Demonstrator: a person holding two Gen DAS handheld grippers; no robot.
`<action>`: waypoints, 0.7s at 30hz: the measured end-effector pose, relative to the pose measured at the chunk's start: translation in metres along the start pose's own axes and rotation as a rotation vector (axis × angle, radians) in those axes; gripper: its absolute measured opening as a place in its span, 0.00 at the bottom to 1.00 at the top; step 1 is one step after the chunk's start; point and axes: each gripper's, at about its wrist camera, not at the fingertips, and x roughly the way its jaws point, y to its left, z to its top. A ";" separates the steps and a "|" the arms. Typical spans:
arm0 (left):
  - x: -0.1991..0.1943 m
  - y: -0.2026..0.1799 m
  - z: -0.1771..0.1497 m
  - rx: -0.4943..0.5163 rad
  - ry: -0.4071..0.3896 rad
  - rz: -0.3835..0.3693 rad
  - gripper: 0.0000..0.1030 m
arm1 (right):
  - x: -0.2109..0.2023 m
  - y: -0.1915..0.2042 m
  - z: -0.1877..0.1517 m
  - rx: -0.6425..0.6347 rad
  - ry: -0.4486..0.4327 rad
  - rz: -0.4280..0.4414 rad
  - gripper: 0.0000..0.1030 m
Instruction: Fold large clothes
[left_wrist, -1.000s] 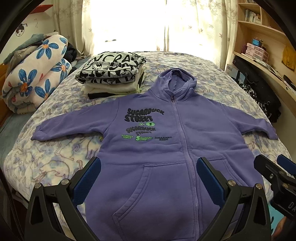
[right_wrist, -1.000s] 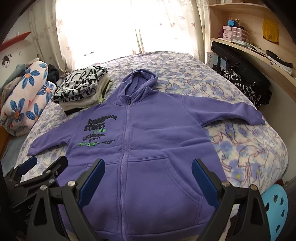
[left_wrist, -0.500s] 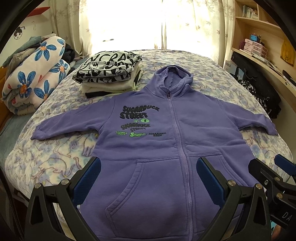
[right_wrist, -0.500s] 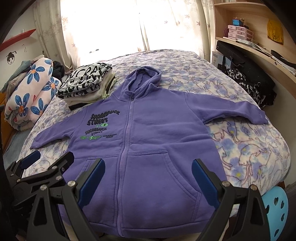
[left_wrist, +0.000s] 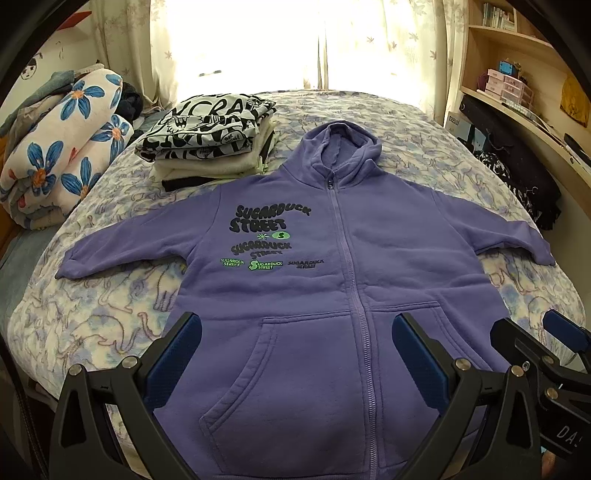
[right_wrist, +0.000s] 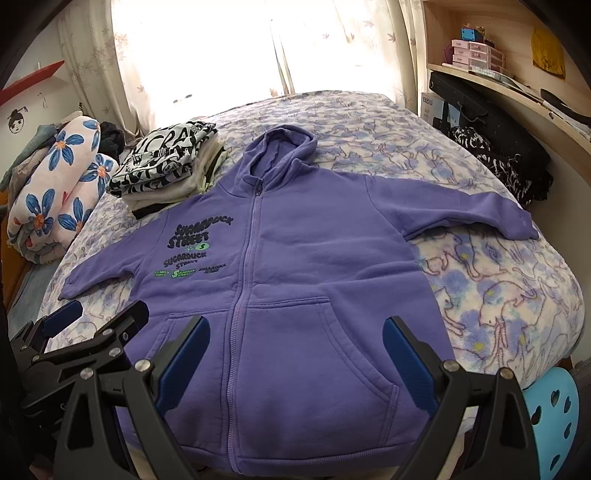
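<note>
A purple zip hoodie (left_wrist: 332, 280) with dark and green lettering lies flat, front up, on the bed, both sleeves spread out and the hood pointing to the window. It also shows in the right wrist view (right_wrist: 295, 280). My left gripper (left_wrist: 297, 354) is open and empty, held above the hoodie's hem and pocket area. My right gripper (right_wrist: 295, 354) is open and empty too, above the hem a little further right. Each gripper shows at the edge of the other's view: the right one (left_wrist: 546, 354), the left one (right_wrist: 85, 336).
A stack of folded clothes (left_wrist: 207, 140) sits at the far left of the bed (left_wrist: 92, 332). A rolled flowered blanket (left_wrist: 55, 158) lies at the left edge. Shelves with dark bags (right_wrist: 498, 122) line the right wall. A blue stool (right_wrist: 554, 413) stands at the bed's near right corner.
Both grippers have pulled back toward the foot of the bed and risen slightly, so more of the hoodie's hem shows. The hoodie has not moved. Both grippers stay open.
</note>
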 end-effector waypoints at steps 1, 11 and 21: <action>0.001 0.000 0.000 0.000 0.002 -0.001 0.99 | 0.001 0.000 0.000 -0.001 0.001 -0.002 0.93; 0.007 0.003 0.006 -0.005 0.004 0.005 0.99 | 0.005 -0.002 0.006 -0.008 0.003 -0.010 0.93; 0.004 -0.003 0.026 -0.018 -0.021 0.006 0.99 | -0.007 -0.024 0.033 0.020 -0.088 0.022 0.92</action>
